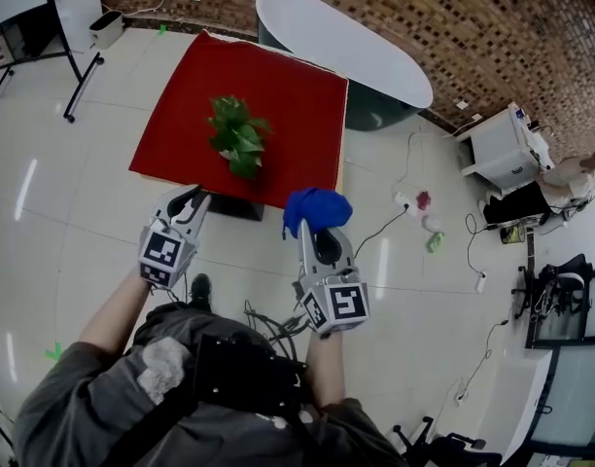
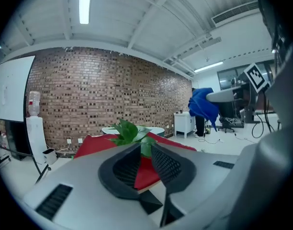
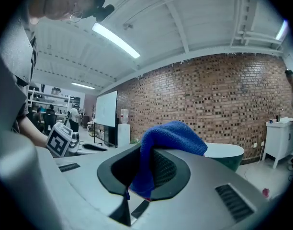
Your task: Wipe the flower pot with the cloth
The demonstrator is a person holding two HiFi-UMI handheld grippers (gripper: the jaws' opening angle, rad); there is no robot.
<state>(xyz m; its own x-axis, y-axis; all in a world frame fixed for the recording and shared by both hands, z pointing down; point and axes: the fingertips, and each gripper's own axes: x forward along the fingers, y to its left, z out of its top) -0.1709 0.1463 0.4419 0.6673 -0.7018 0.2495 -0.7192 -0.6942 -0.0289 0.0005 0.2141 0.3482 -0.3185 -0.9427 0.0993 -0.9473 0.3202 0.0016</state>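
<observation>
A green leafy plant [image 1: 237,134] stands in the middle of the red-covered table [image 1: 297,86]; its pot is hidden under the leaves. My left gripper [image 1: 198,198] hovers at the table's near edge, left of the plant, jaws a narrow gap apart and empty. In the left gripper view the plant [image 2: 129,131] and red table [image 2: 96,143] show straight ahead past that gripper [image 2: 145,152]. My right gripper [image 1: 317,227] sits off the table's near right corner, shut on a blue cloth [image 1: 317,207]. The cloth [image 3: 173,138] drapes over the right gripper [image 3: 146,169].
A white oval table [image 1: 346,42] stands behind the red one by the brick wall. A white cabinet [image 1: 502,149] and a seated person [image 1: 570,173] are at the right. Cables [image 1: 414,202] lie on the tiled floor. A whiteboard stand [image 1: 79,27] is at the far left.
</observation>
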